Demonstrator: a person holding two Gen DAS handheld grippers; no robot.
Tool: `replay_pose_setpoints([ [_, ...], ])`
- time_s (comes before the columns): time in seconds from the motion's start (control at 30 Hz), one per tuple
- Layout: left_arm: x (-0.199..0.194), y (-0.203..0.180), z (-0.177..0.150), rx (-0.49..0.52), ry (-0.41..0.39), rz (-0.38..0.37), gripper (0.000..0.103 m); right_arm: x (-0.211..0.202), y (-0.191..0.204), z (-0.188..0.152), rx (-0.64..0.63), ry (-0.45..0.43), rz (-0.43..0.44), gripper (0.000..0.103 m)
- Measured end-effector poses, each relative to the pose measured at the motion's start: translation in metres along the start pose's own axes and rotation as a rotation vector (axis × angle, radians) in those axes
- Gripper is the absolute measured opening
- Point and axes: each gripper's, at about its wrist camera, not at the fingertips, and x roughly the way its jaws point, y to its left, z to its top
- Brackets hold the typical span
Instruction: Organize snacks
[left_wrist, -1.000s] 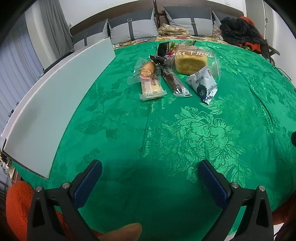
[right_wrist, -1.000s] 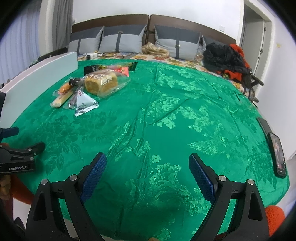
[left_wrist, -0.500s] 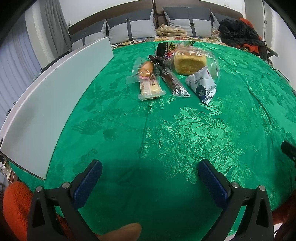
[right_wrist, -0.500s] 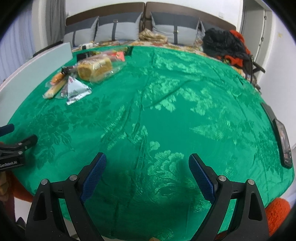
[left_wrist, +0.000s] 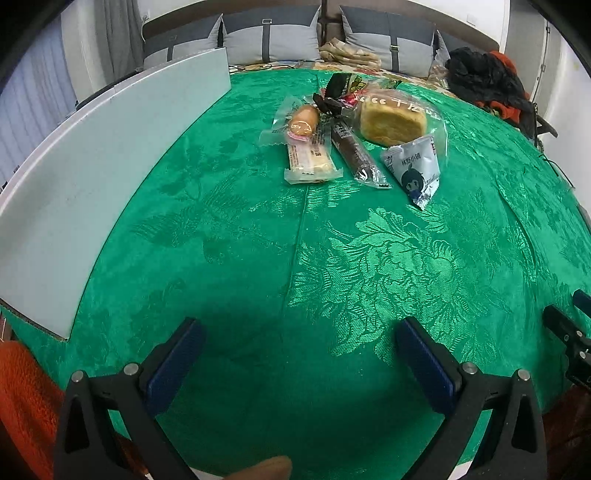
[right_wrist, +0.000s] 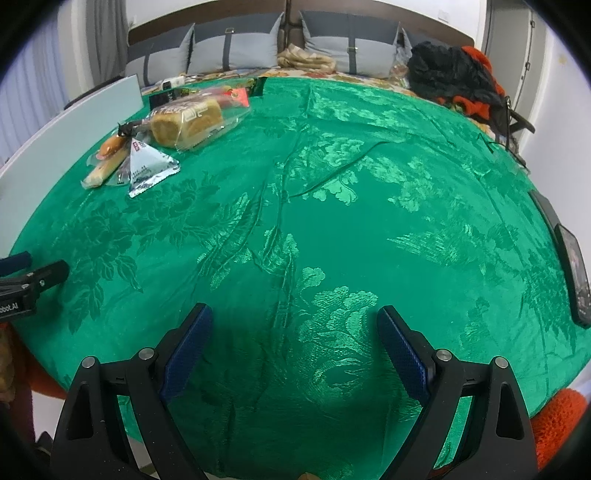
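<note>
A cluster of wrapped snacks lies at the far side of the green tablecloth: a bagged layered cake, a silver triangular pouch, a dark brown bar, a pale wafer bar and a small orange bun. The right wrist view shows the cake and the pouch at the far left. My left gripper is open and empty over the near cloth. My right gripper is open and empty, far right of the snacks.
A pale board runs along the table's left edge. Two dark phones lie at the right edge. Behind the table are grey cushions and a heap of dark clothes.
Both grippers have moved slightly forward over the table, so the snacks sit a little nearer. The jaws stay open and the snacks have not moved.
</note>
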Motion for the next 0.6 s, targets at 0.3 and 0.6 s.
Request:
replay_pose_setpoints([
  [0.3,0.0010,0.0009,0.0017,-0.003,0.013,-0.004,0.103,0.0020,-0.0007,-0.0010,0.024,-0.018,0.013,0.094],
  [0.6,0.0040,0.0001,0.0058,0.006,0.030,-0.010,0.103,0.0018,0.0002,-0.0012,0.039,-0.033,0.005,0.094],
])
